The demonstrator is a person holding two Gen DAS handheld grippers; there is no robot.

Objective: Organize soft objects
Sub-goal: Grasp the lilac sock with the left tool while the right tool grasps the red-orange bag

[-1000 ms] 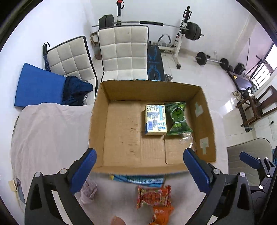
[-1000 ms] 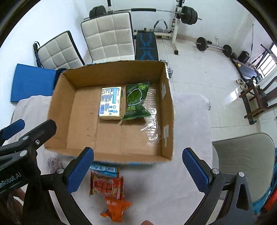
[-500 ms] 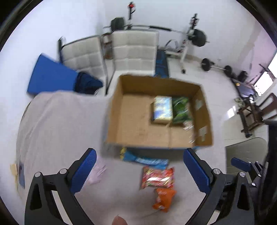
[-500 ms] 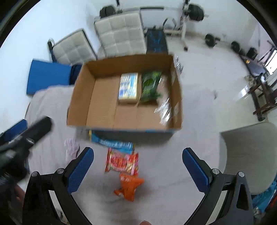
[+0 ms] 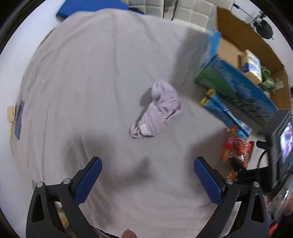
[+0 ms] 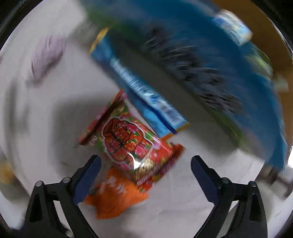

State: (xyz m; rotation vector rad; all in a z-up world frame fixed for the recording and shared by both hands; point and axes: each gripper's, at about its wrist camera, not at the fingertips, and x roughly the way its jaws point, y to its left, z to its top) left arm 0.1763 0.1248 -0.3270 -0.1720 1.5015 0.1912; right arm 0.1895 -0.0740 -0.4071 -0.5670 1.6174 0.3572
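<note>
A crumpled pale lilac cloth [image 5: 157,109] lies on the grey-covered table, ahead of my open, empty left gripper [image 5: 147,166]. My right gripper [image 6: 145,163] is open and empty, low over a red snack packet [image 6: 128,144] and an orange packet [image 6: 115,195]. A long blue packet [image 6: 139,87] lies beside the cardboard box [image 6: 210,60]. In the left wrist view the box [image 5: 238,82] is at right and holds a yellow-blue pack [image 5: 250,65] and a green packet [image 5: 267,82]. The lilac cloth [image 6: 45,56] shows blurred in the right wrist view.
The grey sheet [image 5: 82,91] covers the table. White padded chairs [image 5: 183,11] and a blue mat [image 5: 91,7] stand behind it. The other gripper's body with a small screen [image 5: 280,146] is at the right edge of the left wrist view.
Both grippers have dropped from above the box towards the table in front of it. The left one now faces the lilac cloth, the right one the red and orange packets. Both stay open.
</note>
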